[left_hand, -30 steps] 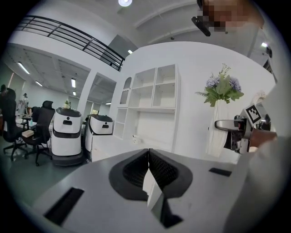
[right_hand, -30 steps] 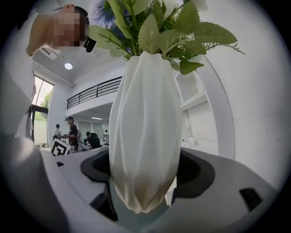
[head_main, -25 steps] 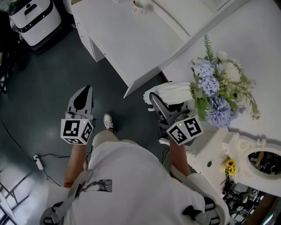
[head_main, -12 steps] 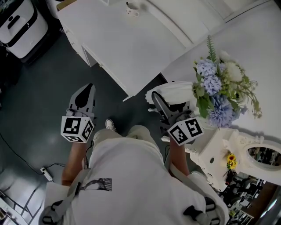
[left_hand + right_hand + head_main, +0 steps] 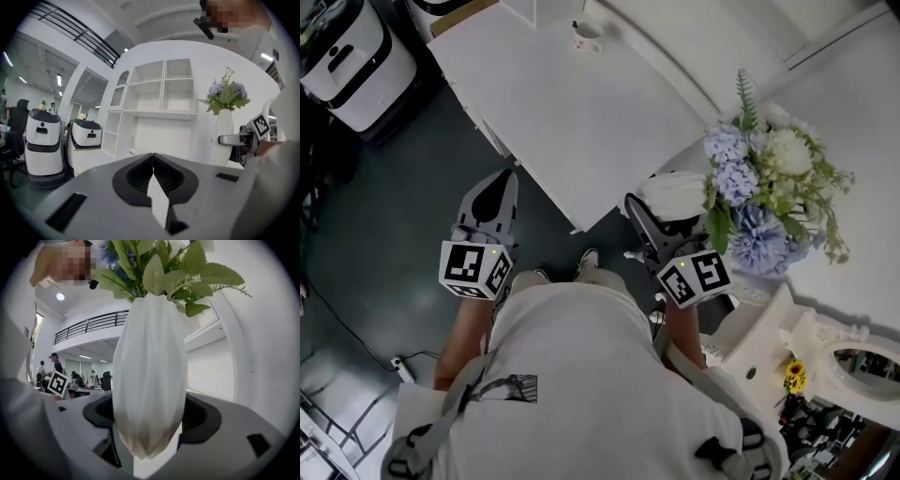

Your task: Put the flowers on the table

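Closest to the head camera, at 4 o'clock of its view, the right gripper (image 5: 654,217) is seen clamped on a white ribbed vase (image 5: 677,195). In the right gripper view the vase (image 5: 149,376) is gripped low on its body between both jaws of the right gripper (image 5: 149,427), and its foot is lost in the shadow between them. The flowers (image 5: 761,192), lilac and white heads among green leaves, are carried in the vase; its mouth is covered by leaves (image 5: 157,269), so nothing else inside can be made out. The bunch is held in the air at 3 o'clock, just beside the near edge of the table (image 5: 581,117) and not set on it.

At 8 o'clock the left gripper (image 5: 495,199) is held over the dark floor; in its own view the jaws of the left gripper (image 5: 153,174) are pressed together with nothing between them. Both forearms are largely hidden by the person's white shirt (image 5: 572,375).

Farther off, at 12 o'clock, a small cup (image 5: 587,36) stands on the table; its contents cannot be told. At 10 o'clock a white service robot (image 5: 347,52) is cut off by the frame.
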